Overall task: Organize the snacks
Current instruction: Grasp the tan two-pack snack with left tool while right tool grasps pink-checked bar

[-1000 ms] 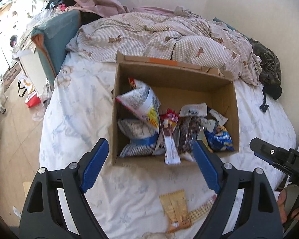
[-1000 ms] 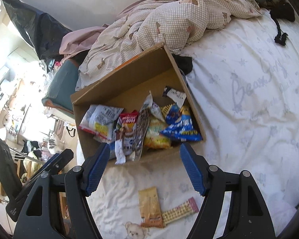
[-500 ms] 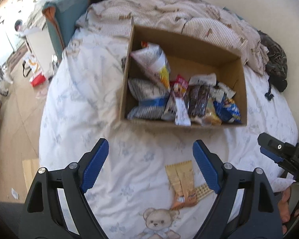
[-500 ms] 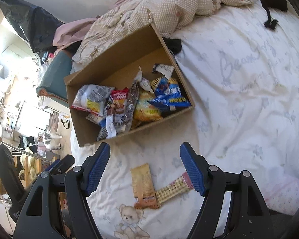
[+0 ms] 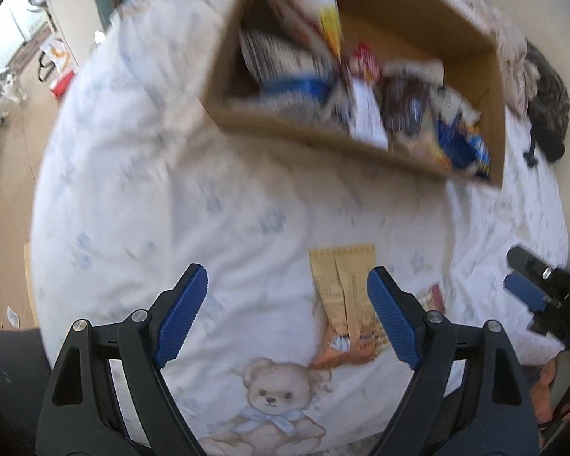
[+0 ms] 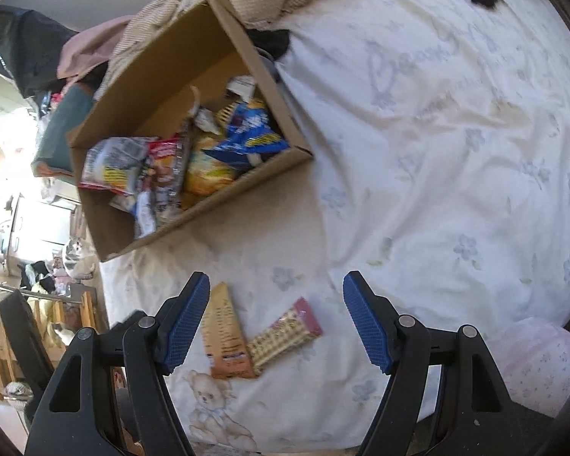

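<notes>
Left gripper [image 5: 287,313] jaws open, empty. Tan flat snack packet [image 6: 224,336] at six o'clock of the brown cardboard box [image 6: 224,205]; patterned snack bar [image 6: 285,336] touches it. Right gripper [image 6: 276,319] likewise open, empty. We should straddle one wrapper only, pinching its edge clear of bedsheet [image 6: 437,152].

left gripper [image 5: 287,319]: black frame, silver screws | right gripper [image 6: 276,319]: blue ribbed jaws

One cardboard box [image 6: 193,53] of snack bags sits on the bed [image 6: 456,174]; two snack packets, tan packet [image 6: 224,336] and wafer bar [image 6: 285,336], lie near its front edge.
</notes>
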`<state>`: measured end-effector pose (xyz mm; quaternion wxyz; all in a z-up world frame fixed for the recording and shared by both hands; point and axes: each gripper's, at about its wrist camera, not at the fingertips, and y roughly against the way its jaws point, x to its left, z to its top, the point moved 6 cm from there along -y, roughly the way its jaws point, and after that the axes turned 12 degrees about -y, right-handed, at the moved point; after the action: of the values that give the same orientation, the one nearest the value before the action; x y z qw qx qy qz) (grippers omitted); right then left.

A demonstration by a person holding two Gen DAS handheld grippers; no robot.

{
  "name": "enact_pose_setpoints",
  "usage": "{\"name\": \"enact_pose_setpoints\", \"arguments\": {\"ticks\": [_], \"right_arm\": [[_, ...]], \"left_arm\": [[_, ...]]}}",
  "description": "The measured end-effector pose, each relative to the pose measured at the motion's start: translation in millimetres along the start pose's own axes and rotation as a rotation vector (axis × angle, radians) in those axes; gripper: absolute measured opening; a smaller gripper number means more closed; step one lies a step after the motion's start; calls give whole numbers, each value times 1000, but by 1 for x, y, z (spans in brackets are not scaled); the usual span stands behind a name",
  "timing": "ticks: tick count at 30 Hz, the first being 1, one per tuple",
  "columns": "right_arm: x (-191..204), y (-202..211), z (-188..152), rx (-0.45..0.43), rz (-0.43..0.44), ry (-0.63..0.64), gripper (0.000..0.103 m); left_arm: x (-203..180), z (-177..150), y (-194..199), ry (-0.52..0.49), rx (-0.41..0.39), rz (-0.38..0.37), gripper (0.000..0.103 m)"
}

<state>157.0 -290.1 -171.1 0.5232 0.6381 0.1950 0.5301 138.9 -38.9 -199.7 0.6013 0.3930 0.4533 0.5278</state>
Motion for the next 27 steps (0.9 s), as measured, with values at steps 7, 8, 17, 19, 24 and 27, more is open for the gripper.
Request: {"name": "enact_pose_setpoints", "arguments": {"ticks": [7, 8, 17, 19, 24, 27], "right_arm": [[-11, 2, 1, -4, -20, -26, 76], [-12, 2, 2, -6, -23, -27, 76], [-12, 5, 5, -16, -17, -39, 76], [-11, 4, 6, -16, -17, -36, 76], [-5, 0, 3, -1, -16, -23, 76], [1, -5, -2, 19, -21, -1, 76]], "left_arm": [[-43, -15, -43, -120, 94, -8, 84], [-50, -20, -52, -129, 129, -16, 84], [-58, -30, -61, -198, 193, 72, 34], [-56, -29, -58, -206, 194, 60, 29], [-39, -24, -40, -208, 161, 69, 25], [-32, -19, -20, -183, 123, 70, 25]]}}
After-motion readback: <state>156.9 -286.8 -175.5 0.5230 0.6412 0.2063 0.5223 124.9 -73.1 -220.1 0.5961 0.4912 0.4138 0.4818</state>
